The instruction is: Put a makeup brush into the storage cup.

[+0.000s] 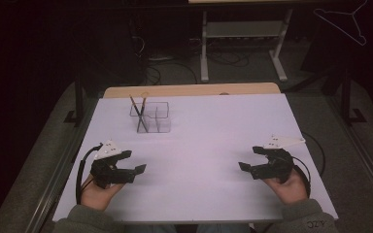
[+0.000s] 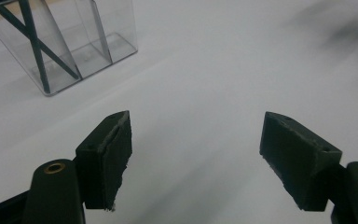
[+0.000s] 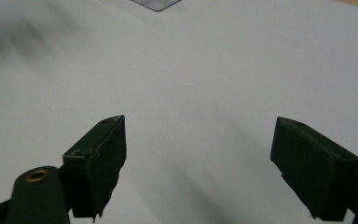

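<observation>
The desk (image 1: pixel 209 145), covered by a plain white surface, carries one item: a clear plastic organizer (image 1: pixel 151 116) with several open compartments, standing on the far left part of the white surface, well apart from both hands. Two thin dark sticks (image 1: pixel 140 114) lean crossed inside its front left compartment; whether they are pencils or rods cannot be told. The left tongs (image 1: pixel 135 161) rest at the near left of the desk, released, jaws spread wide with nothing between them. The right tongs (image 1: pixel 250 158) rest at the near right in the same released condition, also holding nothing, and point inward toward the desk centre. In the left gripper view, the organizer (image 2: pixel 60 44) sits ahead and to the upper left, with the crossed sticks (image 2: pixel 35 44) visible through its wall. Judged step: a rest position, with no grasp begun. The next move likely calls for advancing the left tongs forward to the organizer, aligning the spread jaws on one stick above the rim, and closing without tipping the light container.
</observation>
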`<control>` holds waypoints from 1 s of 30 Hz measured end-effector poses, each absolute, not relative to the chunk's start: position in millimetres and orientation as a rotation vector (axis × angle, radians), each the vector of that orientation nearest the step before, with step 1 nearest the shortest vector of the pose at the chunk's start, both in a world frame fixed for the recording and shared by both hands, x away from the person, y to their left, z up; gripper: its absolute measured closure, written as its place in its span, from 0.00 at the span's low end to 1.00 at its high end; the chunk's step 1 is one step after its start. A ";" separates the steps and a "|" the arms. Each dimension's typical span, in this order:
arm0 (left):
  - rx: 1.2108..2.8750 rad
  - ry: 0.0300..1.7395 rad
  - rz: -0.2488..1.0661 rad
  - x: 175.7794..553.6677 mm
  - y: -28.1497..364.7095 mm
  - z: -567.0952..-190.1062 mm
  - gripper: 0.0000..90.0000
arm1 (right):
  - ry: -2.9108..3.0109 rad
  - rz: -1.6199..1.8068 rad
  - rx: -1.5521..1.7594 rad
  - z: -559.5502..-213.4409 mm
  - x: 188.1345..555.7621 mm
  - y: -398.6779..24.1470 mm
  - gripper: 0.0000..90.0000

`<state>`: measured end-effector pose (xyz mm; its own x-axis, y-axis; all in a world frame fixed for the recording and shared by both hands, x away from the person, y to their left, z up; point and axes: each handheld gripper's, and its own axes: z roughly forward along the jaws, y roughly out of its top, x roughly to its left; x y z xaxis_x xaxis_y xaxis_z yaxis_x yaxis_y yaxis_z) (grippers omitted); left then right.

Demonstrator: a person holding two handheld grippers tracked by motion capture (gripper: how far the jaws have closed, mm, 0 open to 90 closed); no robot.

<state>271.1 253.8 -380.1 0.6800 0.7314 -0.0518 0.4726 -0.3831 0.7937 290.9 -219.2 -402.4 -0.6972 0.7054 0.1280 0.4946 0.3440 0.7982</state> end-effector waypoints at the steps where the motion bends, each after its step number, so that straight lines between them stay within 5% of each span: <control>1: 2.063 0.916 0.395 271.0 254.2 -380.5 0.27 | 2.368 1.279 1.080 -402.6 290.7 -219.3 0.19; 30: 2.031 0.921 0.387 256.1 262.9 -385.9 0.24 | 2.390 1.275 1.071 -409.5 284.7 -219.3 0.17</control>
<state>256.1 262.9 -385.9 0.6809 0.7297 -0.0618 0.4668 -0.3674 0.8044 284.7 -219.3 -409.5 -0.7070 0.6948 0.1317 0.4966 0.3551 0.7920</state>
